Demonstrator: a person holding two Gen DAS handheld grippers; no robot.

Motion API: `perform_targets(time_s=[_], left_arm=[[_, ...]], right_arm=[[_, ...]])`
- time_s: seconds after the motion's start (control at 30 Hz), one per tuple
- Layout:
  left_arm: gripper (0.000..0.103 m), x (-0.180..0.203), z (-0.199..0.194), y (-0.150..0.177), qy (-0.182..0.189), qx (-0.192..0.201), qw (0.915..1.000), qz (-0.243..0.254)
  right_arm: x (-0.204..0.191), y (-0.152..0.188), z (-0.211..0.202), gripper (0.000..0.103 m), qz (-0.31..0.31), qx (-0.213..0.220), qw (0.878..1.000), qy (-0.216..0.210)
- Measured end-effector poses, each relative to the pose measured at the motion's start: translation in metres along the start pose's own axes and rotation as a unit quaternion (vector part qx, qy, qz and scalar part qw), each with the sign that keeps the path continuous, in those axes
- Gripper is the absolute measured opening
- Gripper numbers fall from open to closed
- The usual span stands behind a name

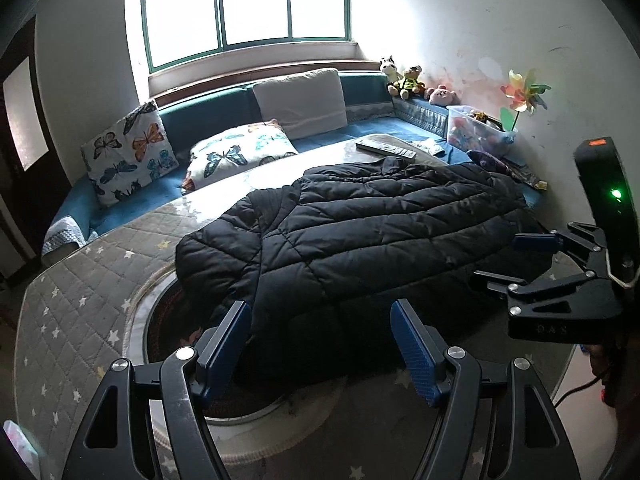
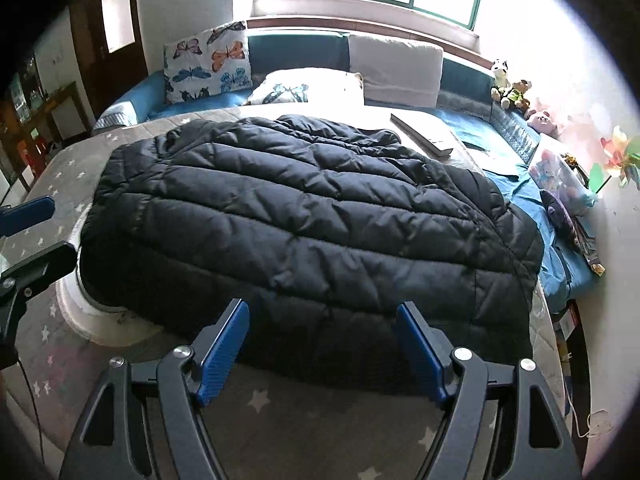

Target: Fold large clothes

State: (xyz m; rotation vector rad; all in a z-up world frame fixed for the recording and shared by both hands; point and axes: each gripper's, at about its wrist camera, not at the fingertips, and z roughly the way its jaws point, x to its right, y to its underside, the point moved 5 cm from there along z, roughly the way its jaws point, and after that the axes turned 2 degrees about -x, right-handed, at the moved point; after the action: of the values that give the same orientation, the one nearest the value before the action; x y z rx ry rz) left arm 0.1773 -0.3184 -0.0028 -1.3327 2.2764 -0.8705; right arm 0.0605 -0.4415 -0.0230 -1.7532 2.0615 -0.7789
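The black jacket [image 2: 304,216] lies spread flat on the desk [image 1: 80,300], still unfolded. Both the left tongs [image 1: 320,344] and right tongs [image 2: 322,346] hover released near its hem; next, each likely needs to grasp an edge.

Bright green-framed window [image 1: 244,4] above a blue sofa [image 1: 208,120] (butterfly cushions [image 1: 128,152], plush toys [image 1: 404,76]), white scuffed wall [image 1: 500,12].
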Motion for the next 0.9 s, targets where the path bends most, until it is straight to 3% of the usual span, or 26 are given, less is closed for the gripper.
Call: perform_targets(time_s=[0.57, 0.9], left_arm=[[0.079, -0.011, -0.053, 0.039, -0.010, 0.017, 0.9995, -0.026], [0.079, -0.022, -0.066, 0.054, -0.012, 0.021, 0.9986, -0.047]], right_arm=[[-0.021, 0.029, -0.045, 0.083, 0.013, 0.061, 0.997, 0.038], [-0.024, 0.041, -0.056, 0.083, 0.026, 0.073, 0.996, 0.038]])
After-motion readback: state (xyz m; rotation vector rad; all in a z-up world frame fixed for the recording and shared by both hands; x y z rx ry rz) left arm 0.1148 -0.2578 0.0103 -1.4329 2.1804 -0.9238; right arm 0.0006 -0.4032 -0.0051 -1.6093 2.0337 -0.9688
